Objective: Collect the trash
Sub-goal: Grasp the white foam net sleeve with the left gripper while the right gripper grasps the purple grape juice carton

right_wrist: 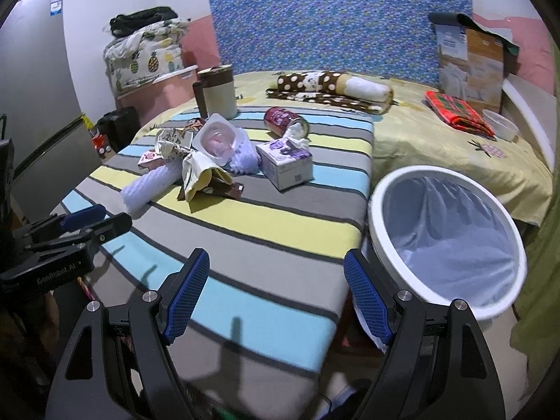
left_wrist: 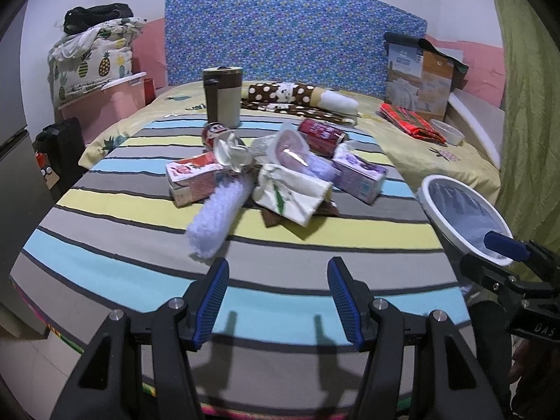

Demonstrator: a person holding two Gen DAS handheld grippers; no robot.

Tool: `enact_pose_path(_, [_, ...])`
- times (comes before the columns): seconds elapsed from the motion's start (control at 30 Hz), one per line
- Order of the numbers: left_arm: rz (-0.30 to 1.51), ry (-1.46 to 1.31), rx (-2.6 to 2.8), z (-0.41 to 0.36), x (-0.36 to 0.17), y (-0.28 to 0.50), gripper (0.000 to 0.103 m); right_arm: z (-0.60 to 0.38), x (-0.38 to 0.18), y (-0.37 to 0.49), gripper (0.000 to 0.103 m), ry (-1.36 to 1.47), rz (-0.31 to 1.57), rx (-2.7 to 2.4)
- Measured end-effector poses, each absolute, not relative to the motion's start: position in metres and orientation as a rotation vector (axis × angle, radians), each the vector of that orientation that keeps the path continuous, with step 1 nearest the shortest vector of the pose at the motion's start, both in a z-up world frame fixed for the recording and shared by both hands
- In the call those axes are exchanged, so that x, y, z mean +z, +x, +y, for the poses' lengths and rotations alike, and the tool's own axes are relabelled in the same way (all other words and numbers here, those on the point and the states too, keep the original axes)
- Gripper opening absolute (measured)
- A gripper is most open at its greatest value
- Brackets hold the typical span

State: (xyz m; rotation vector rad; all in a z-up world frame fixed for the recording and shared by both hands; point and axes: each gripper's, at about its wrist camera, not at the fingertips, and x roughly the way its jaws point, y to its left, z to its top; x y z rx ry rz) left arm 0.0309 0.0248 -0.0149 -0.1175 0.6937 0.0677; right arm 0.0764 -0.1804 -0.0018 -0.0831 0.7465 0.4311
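A heap of trash lies on the striped blanket (left_wrist: 140, 245) on the bed. It holds a red-and-white carton (left_wrist: 196, 178), a purple carton (left_wrist: 360, 175), a red can (left_wrist: 322, 133), a clear plastic cup (left_wrist: 290, 150), a cream wrapper (left_wrist: 290, 192) and a fluffy white roll (left_wrist: 217, 217). A white bin (right_wrist: 416, 172) with a pale liner stands at the blanket's right edge. My left gripper (left_wrist: 278, 266) hovers open over the near stripes, short of the heap. My right gripper (right_wrist: 276, 255) is open too, with the bin just right of it. Neither holds anything.
Beyond the heap stand a brown-and-cream jug (left_wrist: 224, 94) and a rolled polka-dot blanket (left_wrist: 297, 96). A bedding package (left_wrist: 420, 80), a red plaid cloth (left_wrist: 413, 122) and a white bowl (left_wrist: 448, 131) sit far right. There is a grey fridge (right_wrist: 35, 87) on the left and a green curtain (left_wrist: 525, 105) on the right.
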Motion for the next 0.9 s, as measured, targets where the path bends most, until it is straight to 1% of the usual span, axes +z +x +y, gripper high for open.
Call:
enact_pose_path(0.5, [0.72, -0.11, 0.142, 0.075, -0.033, 0.082, 0.061, -0.159, -0.003, 0.147, 0.08, -0.142, 0.765, 0.482])
enact_pose_path(0.8, [0.781, -0.128, 0.112, 0.079, -0.054, 0.098, 0.06, -0.156, -0.016, 0.184, 0.08, -0.171, 0.824, 0.495])
enact_pose_path(0.83, [0.782, -0.131, 0.11, 0.079, -0.055, 0.099, 0.06, -0.155, -0.018, 0.186, 0.08, -0.174, 0.829, 0.5])
enact_pose_path(0.9, [0.781, -0.14, 0.102, 0.079, -0.055, 0.1, 0.054, -0.153, -0.019, 0.19, 0.08, -0.181, 0.839, 0.504])
